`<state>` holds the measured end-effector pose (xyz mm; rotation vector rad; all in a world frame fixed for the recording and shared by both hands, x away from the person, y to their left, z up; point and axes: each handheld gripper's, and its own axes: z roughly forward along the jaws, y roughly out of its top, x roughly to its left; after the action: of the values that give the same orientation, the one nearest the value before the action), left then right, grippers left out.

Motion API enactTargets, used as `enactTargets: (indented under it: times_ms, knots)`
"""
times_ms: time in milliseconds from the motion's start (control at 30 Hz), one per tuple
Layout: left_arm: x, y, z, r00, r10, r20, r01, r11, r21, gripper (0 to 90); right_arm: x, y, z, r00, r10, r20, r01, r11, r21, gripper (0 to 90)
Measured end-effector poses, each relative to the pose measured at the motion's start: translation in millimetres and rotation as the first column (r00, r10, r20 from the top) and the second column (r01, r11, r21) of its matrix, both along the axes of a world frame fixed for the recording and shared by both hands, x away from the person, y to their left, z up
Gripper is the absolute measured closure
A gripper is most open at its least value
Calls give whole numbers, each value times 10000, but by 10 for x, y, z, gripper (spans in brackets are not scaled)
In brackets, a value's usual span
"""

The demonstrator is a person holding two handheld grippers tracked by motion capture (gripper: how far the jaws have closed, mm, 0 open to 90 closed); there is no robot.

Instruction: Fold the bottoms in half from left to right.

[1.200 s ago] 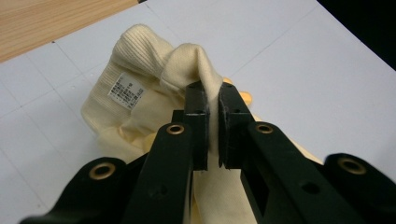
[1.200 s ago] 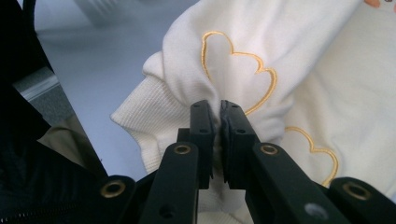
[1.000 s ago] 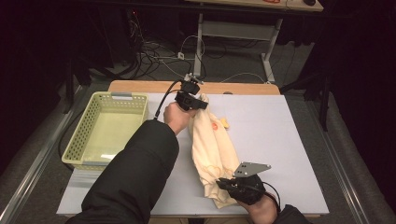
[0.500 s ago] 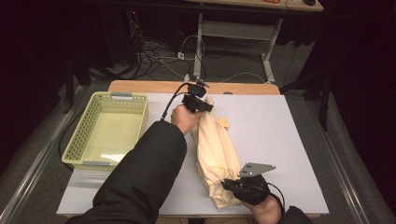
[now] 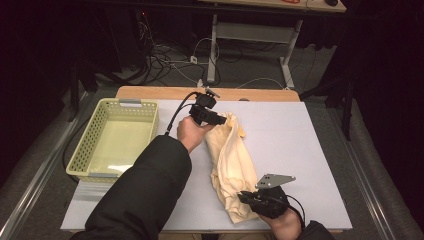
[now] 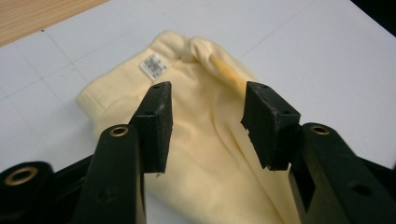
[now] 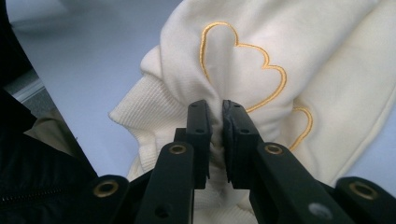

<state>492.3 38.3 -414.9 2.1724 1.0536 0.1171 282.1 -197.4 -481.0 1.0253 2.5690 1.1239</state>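
Sweater (image 5: 234, 165) — pinched at its near end by right tool (image 7: 215, 123) — lies under left tool (image 6: 205, 123), jaws just spread.

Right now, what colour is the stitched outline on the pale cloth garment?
Golden yellow stitched outline on the cream garment, clearest in the right gripper view.

– What sort of place is this?
– A lab or workroom: loose cables (image 5: 170, 60) on grey carpet, a metal desk frame (image 5: 250, 35) beyond the counter's (image 5: 310, 150) far edge.
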Motion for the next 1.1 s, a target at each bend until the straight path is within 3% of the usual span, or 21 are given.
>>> enactTargets:
  times_ms: [167, 300, 433, 600, 767, 1100]
  knots:
    - [-372, 139, -56, 9992, -384, 122, 379, 9986, 358, 477, -2, 8, 0, 10000, -21, 90, 21, 10000, -26, 795]
    - [-661, 207, -196, 9964, -837, -108, 843, 9942, 665, 463, -1, 7, 7, 9999, -48, 113, 48, 10000, 4, 772]
    - [-876, 245, -343, 9931, -1120, -352, 1140, 9917, 602, 446, 4, 12, 11, 9999, -75, 139, 75, 10000, 20, 750]
    - [-1114, 206, -472, 9879, -1528, -270, 1546, 9838, 910, 434, 6, 27, 13, 9998, -76, 204, 77, 10000, -6, 732]
    - [-1232, 168, -525, 9858, -1670, -161, 1678, 9831, 726, 426, 7, 36, 15, 9997, -55, 244, 56, 10000, -38, 708]
    - [-1271, 60, -685, 9823, -1830, -398, 1857, 9793, 804, 432, -2, 19, 72, 9984, -155, 551, 146, 9998, 166, 663]
